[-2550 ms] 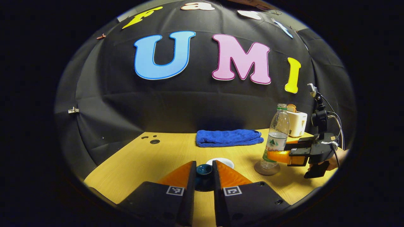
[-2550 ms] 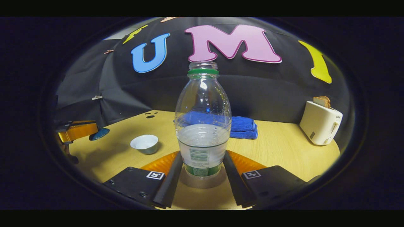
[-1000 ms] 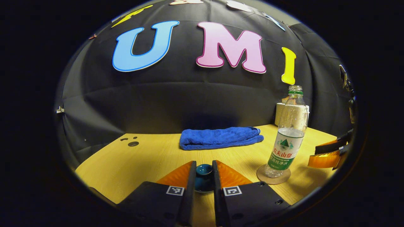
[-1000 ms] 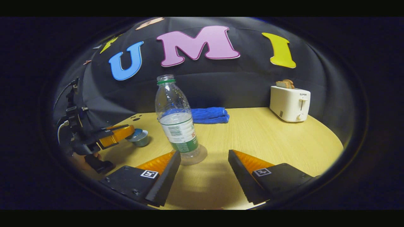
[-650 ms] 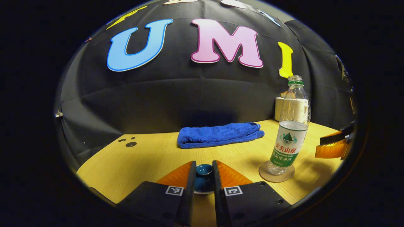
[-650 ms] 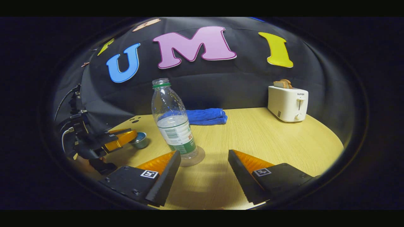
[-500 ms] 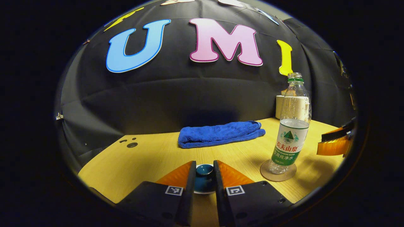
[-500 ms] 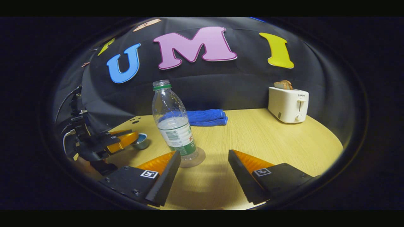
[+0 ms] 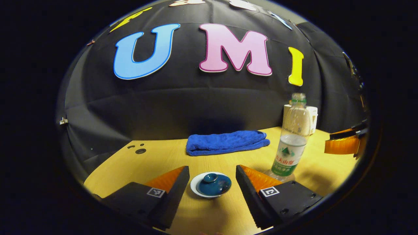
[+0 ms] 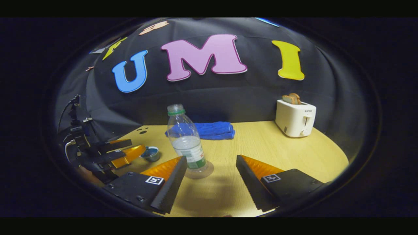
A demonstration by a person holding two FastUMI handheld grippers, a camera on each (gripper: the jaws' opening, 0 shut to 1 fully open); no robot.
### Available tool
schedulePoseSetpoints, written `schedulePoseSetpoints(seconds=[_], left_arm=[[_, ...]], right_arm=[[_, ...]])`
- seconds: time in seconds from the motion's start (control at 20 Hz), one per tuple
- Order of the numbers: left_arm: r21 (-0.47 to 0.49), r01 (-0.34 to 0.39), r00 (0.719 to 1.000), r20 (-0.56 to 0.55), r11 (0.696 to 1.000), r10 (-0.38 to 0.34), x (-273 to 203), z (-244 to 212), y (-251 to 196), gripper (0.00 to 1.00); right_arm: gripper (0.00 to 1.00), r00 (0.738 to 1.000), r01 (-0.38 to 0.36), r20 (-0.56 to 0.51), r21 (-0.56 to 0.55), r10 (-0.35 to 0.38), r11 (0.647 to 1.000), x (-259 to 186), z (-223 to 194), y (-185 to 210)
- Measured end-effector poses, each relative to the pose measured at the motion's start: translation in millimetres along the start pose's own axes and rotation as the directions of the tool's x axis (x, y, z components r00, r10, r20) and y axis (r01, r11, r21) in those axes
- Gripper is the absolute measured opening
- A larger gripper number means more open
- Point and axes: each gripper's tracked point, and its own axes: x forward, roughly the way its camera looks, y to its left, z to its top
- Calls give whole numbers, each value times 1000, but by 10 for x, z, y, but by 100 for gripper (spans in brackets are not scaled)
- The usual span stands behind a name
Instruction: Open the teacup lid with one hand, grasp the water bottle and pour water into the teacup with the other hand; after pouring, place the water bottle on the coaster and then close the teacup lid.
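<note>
The teacup (image 9: 210,185) sat lidded on the table (image 9: 163,156) between the left gripper (image 9: 212,178)'s parted fingers — its body largely hidden. The right gripper (image 10: 211,176) gaped empty near the water bottle (image 10: 186,143), whose coaster (image 10: 199,172) lay half-blocked.

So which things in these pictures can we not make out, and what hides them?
- Water in the teacup: left gripper view, the lid covers it.
- Coaster: right gripper view, partly behind the right claw finger; the water bottle stands on it.
- Toaster: left gripper view, mostly behind the bottle.
- Right claw in left gripper view: cut off by the image edge.
- Bottle label: too small and blurred.
</note>
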Motion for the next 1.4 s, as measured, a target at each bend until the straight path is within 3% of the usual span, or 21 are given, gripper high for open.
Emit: schedulePoseSetpoints(seconds=[0.45, 0.7, 0.75, 0.8, 1.4], left_arm=[[-84, -19, 1000, 10, 996, 20, -835, 1152, 112, 92], [-75, 3, 999, 43, 997, 0, -1115, 1672, 159, 93], [-64, 3, 998, 58, 998, 1, -1169, 1777, 173, 97], [-55, 8, 997, 71, 998, -4, -1230, 1870, 168, 93], [-5, 59, 989, 138, 998, -58, -1658, 2275, -8, 95]], right_arm=[[95, 994, -29, 101, -55, 35, 998, -632, 1132, 536], [95, 986, -15, 162, -86, 29, 996, -914, 1662, 705], [96, 985, -12, 168, -85, 27, 996, -952, 1737, 714], [96, 984, -12, 174, -79, 26, 997, -992, 1801, 723], [97, 970, 15, 244, -118, 15, 993, -1379, 2163, 723]])
